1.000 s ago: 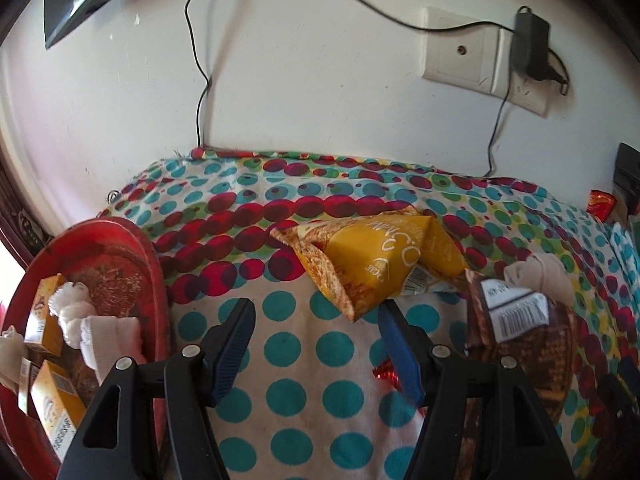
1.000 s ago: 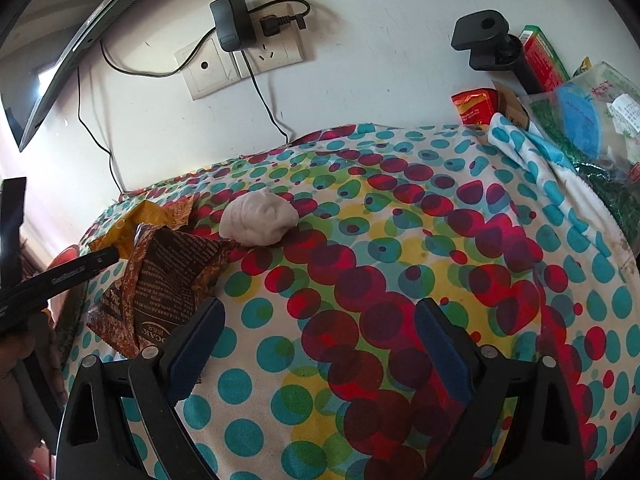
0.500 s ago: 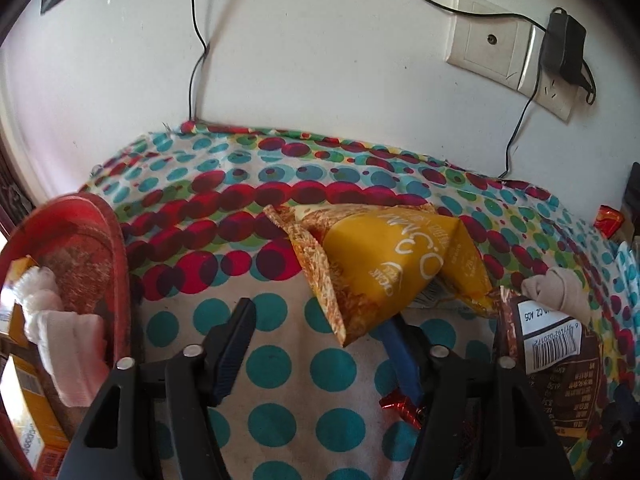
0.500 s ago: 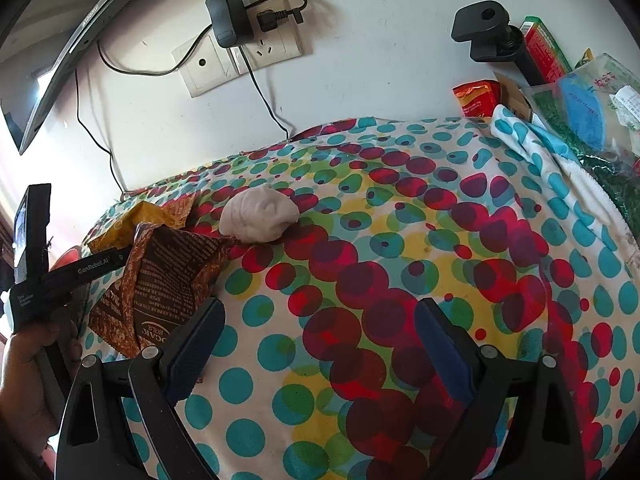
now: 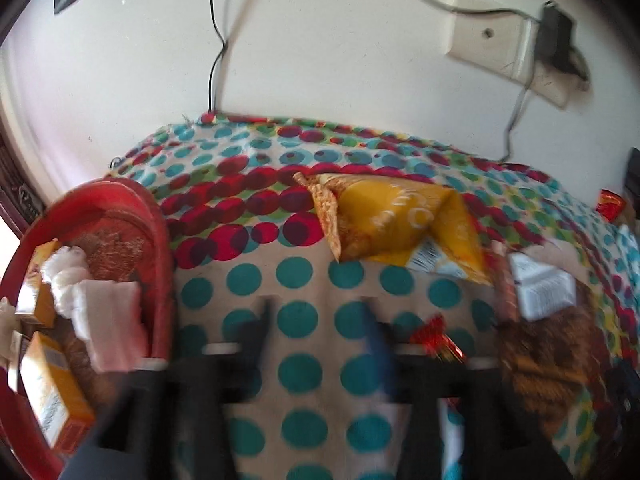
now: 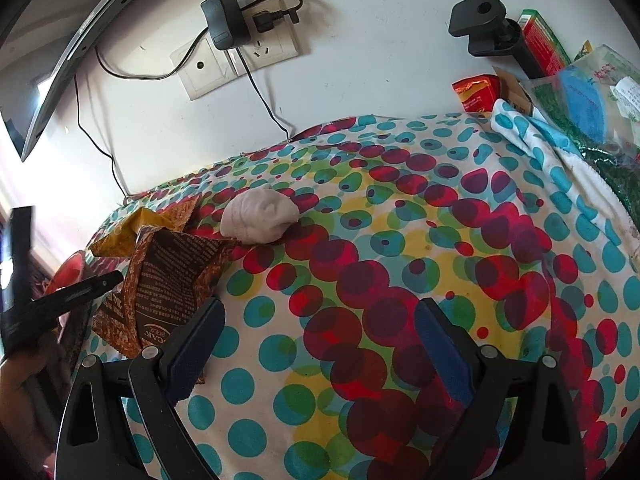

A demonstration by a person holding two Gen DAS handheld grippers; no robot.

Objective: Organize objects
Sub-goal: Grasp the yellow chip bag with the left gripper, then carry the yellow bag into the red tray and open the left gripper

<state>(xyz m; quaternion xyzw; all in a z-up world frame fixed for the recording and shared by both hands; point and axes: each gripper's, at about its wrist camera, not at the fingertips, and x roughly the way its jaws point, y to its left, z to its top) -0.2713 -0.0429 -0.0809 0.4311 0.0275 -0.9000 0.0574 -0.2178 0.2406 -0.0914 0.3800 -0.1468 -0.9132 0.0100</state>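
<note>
A yellow snack bag (image 5: 400,220) lies on the polka-dot cloth ahead of my left gripper (image 5: 316,320), which is open, empty and motion-blurred. A brown snack bag (image 5: 548,344) lies to its right, a small red candy wrapper (image 5: 436,338) by the right finger. In the right wrist view the brown bag (image 6: 164,288) sits beside my left finger, with a pale rolled sock (image 6: 260,220) behind it. My right gripper (image 6: 316,332) is open and empty above the cloth.
A red tray (image 5: 156,216) at the left holds yellow boxes (image 5: 52,388) and white socks (image 5: 108,312). Wall sockets with a charger (image 6: 224,28) are behind. Packets and a black clamp (image 6: 484,24) crowd the far right corner.
My left gripper pulled back from the yellow bag and swung left, so the tray shows more. Its view is now blurred. The right gripper has barely moved.
</note>
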